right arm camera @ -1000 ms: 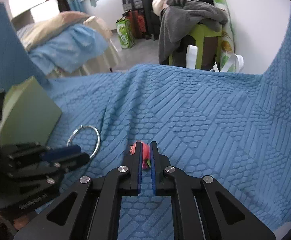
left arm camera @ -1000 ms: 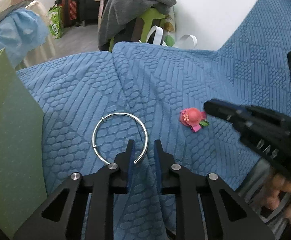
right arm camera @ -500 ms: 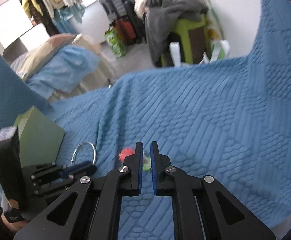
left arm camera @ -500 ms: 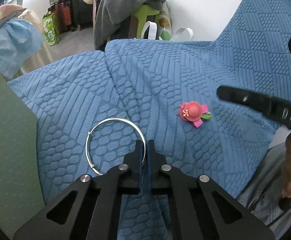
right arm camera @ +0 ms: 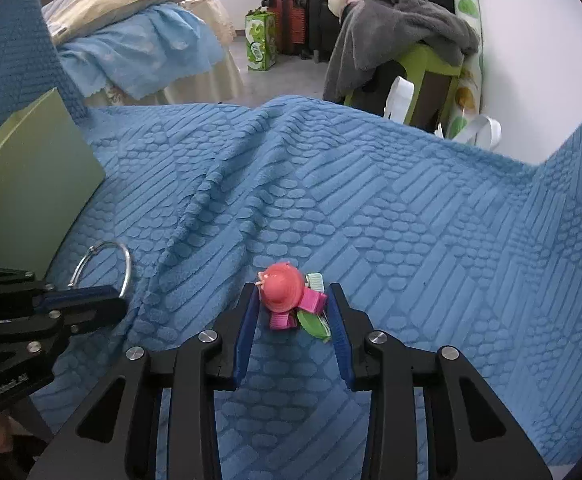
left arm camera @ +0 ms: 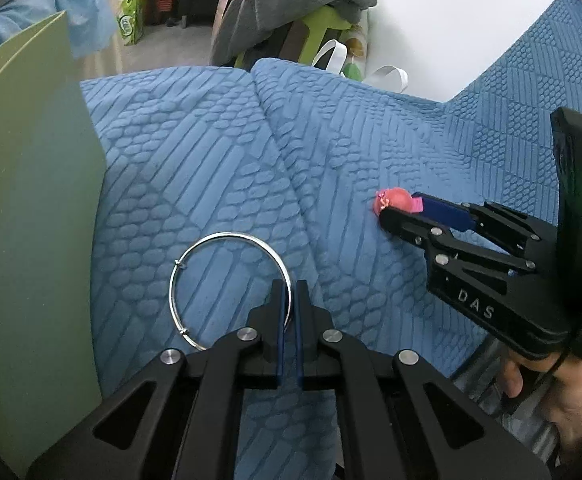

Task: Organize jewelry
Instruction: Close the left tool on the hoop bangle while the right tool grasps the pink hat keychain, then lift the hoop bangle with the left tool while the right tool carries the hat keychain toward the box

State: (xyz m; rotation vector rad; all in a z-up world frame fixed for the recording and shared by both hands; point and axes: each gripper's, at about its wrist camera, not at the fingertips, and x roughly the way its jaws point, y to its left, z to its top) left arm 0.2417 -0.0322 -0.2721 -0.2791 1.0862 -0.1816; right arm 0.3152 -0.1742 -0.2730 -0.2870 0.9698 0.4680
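A silver bangle [left arm camera: 227, 288] lies on the blue textured blanket [left arm camera: 371, 128]. My left gripper [left arm camera: 288, 292] is shut on the bangle's right rim. It also shows in the right wrist view [right arm camera: 103, 300] with the bangle [right arm camera: 105, 266] beside it. A pink hat-shaped hair clip [right arm camera: 291, 298] with a green leaf lies between the fingers of my right gripper [right arm camera: 295, 300], which is open around it. In the left wrist view the right gripper [left arm camera: 401, 208] sits at the clip [left arm camera: 395, 199].
A green box [left arm camera: 23, 208] stands at the left, close to the bangle; it also shows in the right wrist view [right arm camera: 27, 188]. Beyond the blanket's far edge are a bed, a green stool with grey clothes [right arm camera: 403, 20] and bags.
My left gripper closed on the bangle's rim and has stayed shut. My right gripper, shut before, opened and came down around the pink clip.
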